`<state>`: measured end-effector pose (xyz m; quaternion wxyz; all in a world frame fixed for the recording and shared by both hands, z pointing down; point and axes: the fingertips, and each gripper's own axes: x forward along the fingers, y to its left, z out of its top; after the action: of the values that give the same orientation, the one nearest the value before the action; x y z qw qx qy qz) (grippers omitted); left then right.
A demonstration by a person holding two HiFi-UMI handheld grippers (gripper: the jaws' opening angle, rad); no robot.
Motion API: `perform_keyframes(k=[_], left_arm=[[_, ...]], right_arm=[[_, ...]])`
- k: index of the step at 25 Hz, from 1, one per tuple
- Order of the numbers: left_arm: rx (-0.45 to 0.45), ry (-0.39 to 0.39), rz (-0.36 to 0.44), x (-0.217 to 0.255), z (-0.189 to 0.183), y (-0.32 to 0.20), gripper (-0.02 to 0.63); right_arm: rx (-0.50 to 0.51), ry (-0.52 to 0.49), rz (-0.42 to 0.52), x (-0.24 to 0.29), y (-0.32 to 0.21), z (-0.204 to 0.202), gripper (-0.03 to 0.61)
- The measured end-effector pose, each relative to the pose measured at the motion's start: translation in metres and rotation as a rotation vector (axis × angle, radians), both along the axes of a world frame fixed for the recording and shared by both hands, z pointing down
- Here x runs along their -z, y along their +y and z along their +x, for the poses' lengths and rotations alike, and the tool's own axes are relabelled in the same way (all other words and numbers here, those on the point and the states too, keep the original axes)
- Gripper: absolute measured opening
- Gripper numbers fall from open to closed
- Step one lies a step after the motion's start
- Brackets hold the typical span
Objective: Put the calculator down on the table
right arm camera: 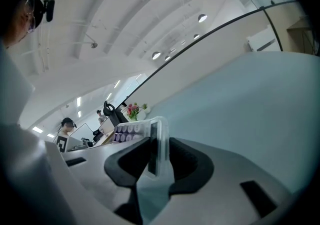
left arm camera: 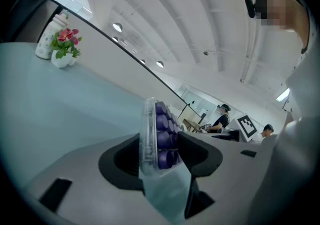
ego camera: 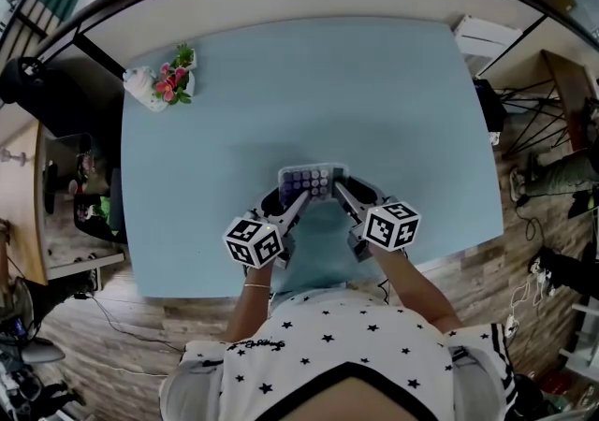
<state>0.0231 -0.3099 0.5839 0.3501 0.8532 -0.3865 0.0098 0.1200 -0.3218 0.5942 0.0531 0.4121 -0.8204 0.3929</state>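
Gripping the calculator (ego camera: 314, 182) from both sides, the two tools meet just below the middle of the head view, over the near part of the pale blue counter (ego camera: 393, 82). The left gripper (ego camera: 299, 198) comes in from the lower left and the right gripper (ego camera: 339, 191) from the lower right, so the pair form a V with the calculator at its tip.

In the left gripper view its fingers (left arm camera: 200, 154) are clamped on the clear case, with the purple keys toward the finger on the right of that frame. In the right gripper view the fingers (right arm camera: 187, 161) likewise close on the opposite edge of the case.

The calculator lies keys up, its long axis running left to right across the head view. Each gripper holds one end and neither is nearer than the other. It sits low over the counter, and I cannot tell whether its underside touches yet. The counter lies straight beneath it, so the set-down looks like a short drop followed by both grips letting go together.

Nothing stands in the way. A small pot of pink flowers (ego camera: 171, 82) sits at the counter's upper left corner, well apart.
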Motion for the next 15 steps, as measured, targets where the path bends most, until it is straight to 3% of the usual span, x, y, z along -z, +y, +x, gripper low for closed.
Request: perform_keyframes(k=[15], left_arm=[[-0.014,-0.124,-0.096,-0.03,0.004,0.003,0.238]], right_arm=[[0.007,0.034,-0.082,-0.031,0.003,0.0,0.105]])
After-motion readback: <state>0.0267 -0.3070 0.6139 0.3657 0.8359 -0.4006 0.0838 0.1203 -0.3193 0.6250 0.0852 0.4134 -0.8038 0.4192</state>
